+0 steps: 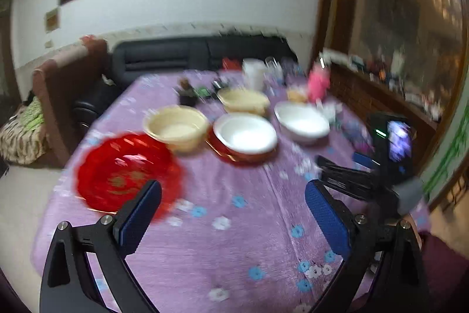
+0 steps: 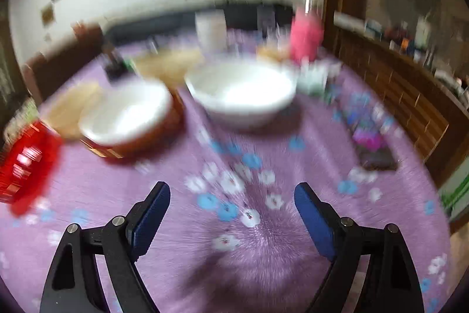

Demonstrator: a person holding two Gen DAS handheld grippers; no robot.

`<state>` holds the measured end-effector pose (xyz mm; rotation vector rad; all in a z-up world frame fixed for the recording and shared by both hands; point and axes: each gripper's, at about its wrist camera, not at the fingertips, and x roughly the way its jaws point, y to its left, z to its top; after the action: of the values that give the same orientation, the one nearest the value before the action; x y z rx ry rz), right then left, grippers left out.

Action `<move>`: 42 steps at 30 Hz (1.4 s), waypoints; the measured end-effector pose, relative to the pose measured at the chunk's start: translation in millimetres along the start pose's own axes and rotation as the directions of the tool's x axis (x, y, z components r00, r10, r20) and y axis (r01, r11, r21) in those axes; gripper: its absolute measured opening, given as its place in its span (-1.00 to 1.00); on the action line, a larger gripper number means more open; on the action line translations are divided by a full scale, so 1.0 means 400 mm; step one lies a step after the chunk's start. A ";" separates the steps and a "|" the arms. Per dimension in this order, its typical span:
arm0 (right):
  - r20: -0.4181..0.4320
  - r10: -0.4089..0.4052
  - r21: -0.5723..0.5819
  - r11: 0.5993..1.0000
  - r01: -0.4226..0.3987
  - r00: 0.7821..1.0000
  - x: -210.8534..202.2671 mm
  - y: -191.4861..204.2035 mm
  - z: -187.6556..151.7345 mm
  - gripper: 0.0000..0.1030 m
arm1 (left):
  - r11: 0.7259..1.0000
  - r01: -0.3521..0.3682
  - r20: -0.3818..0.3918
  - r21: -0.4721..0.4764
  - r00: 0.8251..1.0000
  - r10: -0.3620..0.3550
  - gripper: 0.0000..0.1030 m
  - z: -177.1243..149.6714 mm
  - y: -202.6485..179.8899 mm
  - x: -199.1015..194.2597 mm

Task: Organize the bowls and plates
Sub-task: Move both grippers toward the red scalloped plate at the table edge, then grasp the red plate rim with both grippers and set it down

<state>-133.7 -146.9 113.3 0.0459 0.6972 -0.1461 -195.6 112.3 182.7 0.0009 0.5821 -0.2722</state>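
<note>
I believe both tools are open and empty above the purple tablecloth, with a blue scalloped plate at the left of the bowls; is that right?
Nearly right: the scalloped plate is red, not blue, as the left wrist view shows. The rest holds: the left tool and right tool are both open and empty above the purple tablecloth, and the plate sits left of the bowls.

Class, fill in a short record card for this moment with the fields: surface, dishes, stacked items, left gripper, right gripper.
surface: table with purple floral cloth
dishes: red plate; two cream bowls; white bowl; white bowl on red dish
stacked items: only the white bowl sitting in the red dish
left gripper: open, holding nothing, above the cloth near the red plate
right gripper: open, holding nothing, above the cloth; view blurred
</note>
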 end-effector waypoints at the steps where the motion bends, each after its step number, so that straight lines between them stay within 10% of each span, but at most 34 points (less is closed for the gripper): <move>1: 0.054 0.004 -0.011 1.000 -0.004 0.999 -0.053 0.009 0.011 0.74 | 1.000 -0.021 0.040 -0.010 0.999 0.021 0.92 0.018 0.016 -0.044; 7: 0.434 0.079 -0.126 0.992 -0.026 0.897 -0.378 0.105 0.187 1.00 | 0.973 -0.218 0.218 -0.075 0.949 0.229 1.00 0.167 0.142 -0.237; 13: 0.156 0.402 -0.182 0.910 -0.374 0.902 -0.272 0.271 0.272 1.00 | 0.940 -0.297 0.103 -0.166 0.943 0.316 1.00 0.177 0.314 -0.159; 16: 0.014 0.424 -0.166 0.894 -0.416 0.906 -0.119 0.378 0.216 0.83 | 0.932 -0.268 -0.034 -0.243 0.963 0.268 1.00 0.114 0.410 -0.025; 23: -0.296 0.438 -0.063 0.877 -0.475 0.849 0.202 0.517 0.087 0.32 | 0.888 -0.329 -0.252 -0.322 0.934 0.254 1.00 -0.017 0.561 0.273; 29: -0.349 0.420 -0.079 0.878 -0.473 0.838 0.285 0.604 0.066 0.01 | 0.863 -0.364 -0.388 -0.350 0.895 0.220 0.87 -0.080 0.655 0.442; 34: -0.409 0.454 -0.050 0.855 -0.516 0.791 0.322 0.646 0.049 -0.69 | 0.884 -0.301 -0.455 -0.358 0.883 0.117 -0.37 -0.110 0.653 0.507; 42: -0.366 0.472 -0.087 0.841 -0.535 0.802 0.208 0.587 0.031 -0.70 | 0.888 -0.290 -0.413 -0.355 0.902 0.130 -0.37 -0.122 0.572 0.388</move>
<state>-27.8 74.2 67.7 0.0770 1.0107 0.4589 -39.9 297.4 40.3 -0.2942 1.0126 0.0776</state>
